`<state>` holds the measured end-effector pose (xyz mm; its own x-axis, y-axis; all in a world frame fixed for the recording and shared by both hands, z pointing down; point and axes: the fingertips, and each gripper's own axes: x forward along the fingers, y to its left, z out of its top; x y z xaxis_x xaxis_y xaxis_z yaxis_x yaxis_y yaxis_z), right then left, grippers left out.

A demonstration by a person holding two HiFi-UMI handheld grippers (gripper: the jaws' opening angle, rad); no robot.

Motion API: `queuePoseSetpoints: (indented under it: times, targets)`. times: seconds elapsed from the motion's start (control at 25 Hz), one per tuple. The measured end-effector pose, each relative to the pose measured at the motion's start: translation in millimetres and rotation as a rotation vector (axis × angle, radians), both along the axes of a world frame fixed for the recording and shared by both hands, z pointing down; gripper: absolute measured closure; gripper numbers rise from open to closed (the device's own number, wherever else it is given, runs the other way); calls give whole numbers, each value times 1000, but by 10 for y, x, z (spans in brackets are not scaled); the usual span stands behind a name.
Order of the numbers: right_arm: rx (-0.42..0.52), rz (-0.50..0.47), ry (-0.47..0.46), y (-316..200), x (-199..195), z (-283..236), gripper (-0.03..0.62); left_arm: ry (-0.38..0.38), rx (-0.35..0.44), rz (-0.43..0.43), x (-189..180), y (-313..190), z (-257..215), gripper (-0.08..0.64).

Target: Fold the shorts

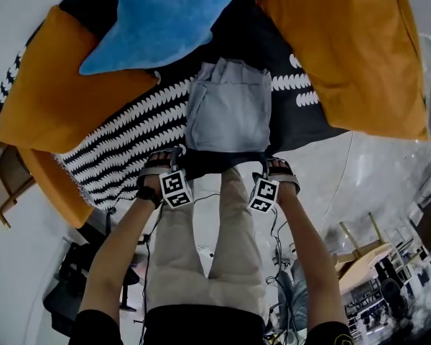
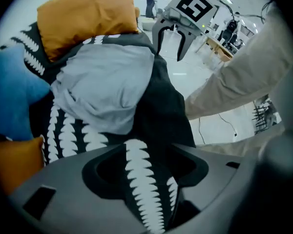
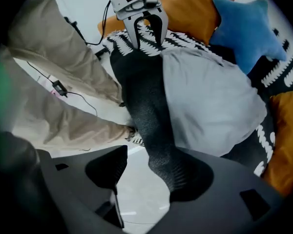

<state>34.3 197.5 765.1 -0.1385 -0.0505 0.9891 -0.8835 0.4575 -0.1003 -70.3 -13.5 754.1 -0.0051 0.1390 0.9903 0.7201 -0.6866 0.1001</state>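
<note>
Light grey shorts (image 1: 228, 106) lie folded into a compact rectangle on a black blanket with white leaf stripes (image 1: 122, 146). Both grippers point down at the blanket's near edge, just in front of the shorts. My left gripper (image 1: 165, 159) stands open off the shorts' near left corner, with a striped blanket fold (image 2: 141, 179) between its jaws. My right gripper (image 1: 274, 165) stands open off the near right corner, and dark blanket fabric (image 3: 161, 145) runs up between its jaws. The shorts (image 2: 105, 84) (image 3: 210, 96) lie free of both grippers.
Orange pillows sit left (image 1: 57, 85) and right (image 1: 345, 49) of the shorts, with a blue star cushion (image 1: 158, 20) behind them. The person's legs in beige trousers (image 1: 201, 264) stand against the near edge. A wooden frame (image 1: 3, 185) is at far left, and cables lie on the floor.
</note>
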Motion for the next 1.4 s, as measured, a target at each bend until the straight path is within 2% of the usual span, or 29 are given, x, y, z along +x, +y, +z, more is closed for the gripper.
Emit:
queuePoseSetpoints:
  times: [0.04,0.12,0.2,0.36,0.48,0.56,0.64,0.72,0.8,0.88,0.96,1.0,1.28,1.4]
  targets:
    - [-10,9,-36,57,-45,-58,304,-22,-5,-21,-96,-51,-40,299]
    - [28,89,-82,26,9,-235,304,-11,-9,-70,-127,-175,-174,296]
    - [114,264,-92,-139,304,-376,307,46,-26,-152,70,-297,-309,296]
    - [344,623,-40,-717,1308,-542,379,156,-112,-384,877,-553,-394,285]
    - [455,773,-28,-1158,2053,-479,433,178,-217,-564,1691,-648,-228,265]
    - [488,810,-37,-1403,2374,-419,450,183,-258,-627,2180,-658,-87,246]
    - [486,802,-44,-1582,2488,-395,477,154,-241,-644,2411,-662,66,232]
    - [459,769,-42,-1700,2429,-364,497,106,-199,-663,2359,-723,184,230]
    - [432,742,-30,-1749,2334,-316,520,94,-169,-677,2204,-814,215,238]
    - [423,741,-27,-1726,2295,-315,553,126,-136,-675,2089,-895,171,300]
    - [430,745,-26,-1694,2293,-374,568,175,-98,-667,2021,-995,90,470]
    - [437,748,-27,-1691,2307,-407,568,198,-91,-669,2014,-1043,52,528]
    - [488,824,13,-1615,2738,-487,569,318,-192,-824,2509,-1188,-171,538]
    - [485,893,64,-1607,2882,-409,566,341,-198,-902,2673,-1288,-162,534]
